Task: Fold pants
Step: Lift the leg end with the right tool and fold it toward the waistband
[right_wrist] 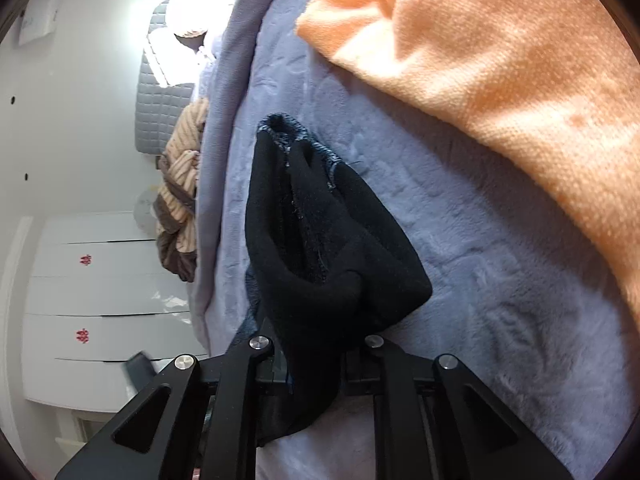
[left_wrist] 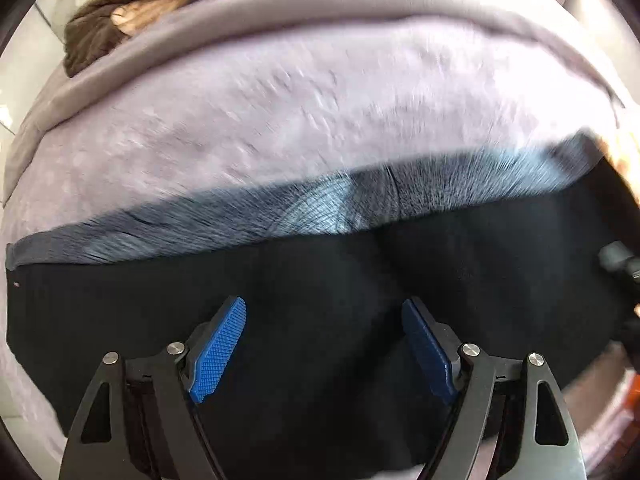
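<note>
Pants point(left_wrist: 320, 280) lie black across the lilac blanket point(left_wrist: 280, 120) on the bed, and I have them at both ends of my reach. My left tongs point(left_wrist: 324, 316) hang over the dark cloth with the 2 blue pads point(left_wrist: 218, 350) spread wide, gripping nothing. My right tongs point(right_wrist: 316, 360) are pinched on a bunched fold of the pants, which rises ahead of them in a crumpled peak. Past that peak the blanket runs on, with an orange towel point(right_wrist: 500, 60) lying on it at the right. At the far bed edge sits a striped brown and tan garment point(right_wrist: 180, 200).
</note>
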Demonstrator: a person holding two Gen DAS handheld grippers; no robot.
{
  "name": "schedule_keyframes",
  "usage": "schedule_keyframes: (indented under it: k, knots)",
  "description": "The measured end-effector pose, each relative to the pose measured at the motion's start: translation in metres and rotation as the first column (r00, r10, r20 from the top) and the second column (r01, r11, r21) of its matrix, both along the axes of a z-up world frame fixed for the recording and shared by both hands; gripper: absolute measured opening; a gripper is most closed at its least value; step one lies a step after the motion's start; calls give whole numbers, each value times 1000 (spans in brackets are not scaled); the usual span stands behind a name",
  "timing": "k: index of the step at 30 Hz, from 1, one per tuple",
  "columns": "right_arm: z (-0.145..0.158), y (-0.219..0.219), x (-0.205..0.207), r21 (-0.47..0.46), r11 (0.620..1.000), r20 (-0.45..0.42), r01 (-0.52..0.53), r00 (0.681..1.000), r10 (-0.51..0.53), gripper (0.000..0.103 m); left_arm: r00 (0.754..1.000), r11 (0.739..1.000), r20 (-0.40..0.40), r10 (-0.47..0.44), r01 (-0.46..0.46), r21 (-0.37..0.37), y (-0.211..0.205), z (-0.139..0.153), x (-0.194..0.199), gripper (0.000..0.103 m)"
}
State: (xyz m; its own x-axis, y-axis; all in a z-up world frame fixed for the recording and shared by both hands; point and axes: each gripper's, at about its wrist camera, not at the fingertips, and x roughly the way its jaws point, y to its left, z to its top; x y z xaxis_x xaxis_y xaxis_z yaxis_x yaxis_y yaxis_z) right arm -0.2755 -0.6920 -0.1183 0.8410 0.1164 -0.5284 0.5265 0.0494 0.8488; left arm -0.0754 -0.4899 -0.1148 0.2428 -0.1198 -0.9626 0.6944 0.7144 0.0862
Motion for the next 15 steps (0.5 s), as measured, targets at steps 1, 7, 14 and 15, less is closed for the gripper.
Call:
schedule_keyframes:
  k: [1, 7, 14, 15]
  knots:
    - [5, 2, 2, -6, 1000, 13, -1, 1000, 1, 15, 999, 1000, 33, -11, 10, 3, -2, -4, -5, 83]
    - [52, 15, 28, -105, 993, 45, -53, 997, 58, 14, 999, 999, 2, -49, 49, -20, 6, 2, 3, 84]
    - [132, 58, 86, -300, 931, 10, -207, 976, 220, 15, 998, 995, -31, -53, 50, -82, 55, 41, 33, 84]
    - [140, 66, 95, -322, 918, -6, -232, 970, 243, 15, 998, 995, -31, -48, 45, -89, 63, 45, 39, 84]
